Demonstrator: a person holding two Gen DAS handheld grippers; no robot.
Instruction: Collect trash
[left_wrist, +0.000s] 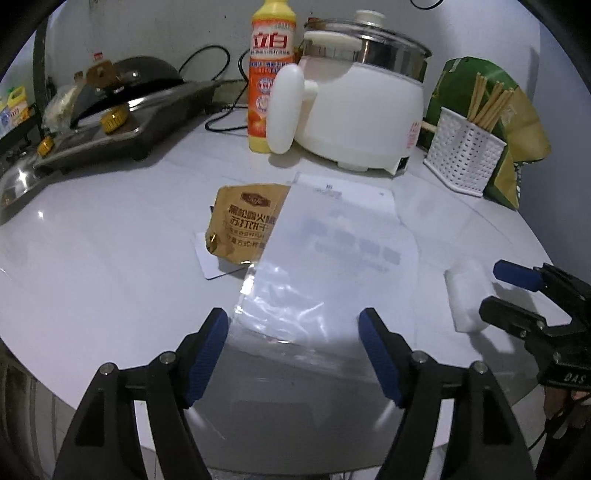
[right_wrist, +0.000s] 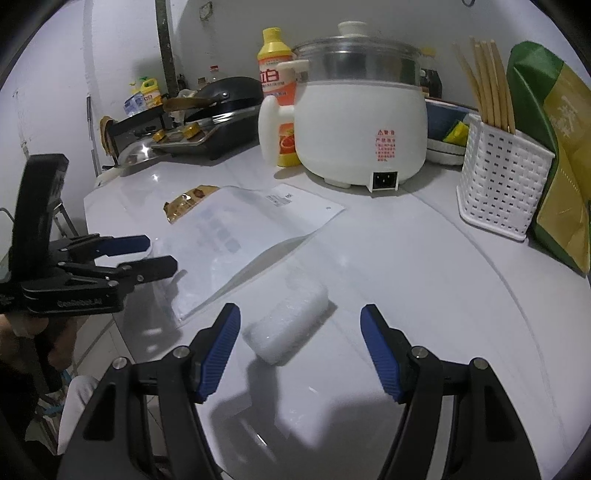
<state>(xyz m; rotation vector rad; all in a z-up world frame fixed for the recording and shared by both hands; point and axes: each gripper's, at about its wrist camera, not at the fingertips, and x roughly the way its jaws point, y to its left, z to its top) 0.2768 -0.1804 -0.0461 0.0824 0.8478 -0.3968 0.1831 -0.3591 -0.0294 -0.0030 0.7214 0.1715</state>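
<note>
A clear plastic bag (left_wrist: 317, 258) lies flat on the white counter (left_wrist: 110, 277), over a printed paper sheet (left_wrist: 351, 192). A crumpled brown snack wrapper (left_wrist: 247, 221) sticks out from under the bag's left side, resting on a small white card (left_wrist: 210, 262). My left gripper (left_wrist: 295, 332) is open, and the bag's near end lies between its fingers, untouched. A white foam block (right_wrist: 288, 325) sits to the bag's right. My right gripper (right_wrist: 301, 312) is open around the block's near end, its pads apart from it. Each gripper shows in the other's view: the right (left_wrist: 491, 288), the left (right_wrist: 162, 253).
A white electric cooker (left_wrist: 362, 110), a yellow detergent bottle (left_wrist: 271, 74) and a white basket of chopsticks (left_wrist: 465, 155) stand at the back. A green bag (left_wrist: 517, 129) leans at the right. A stove with a dark wok (left_wrist: 129, 85) fills the left. The counter's edge runs close below both grippers.
</note>
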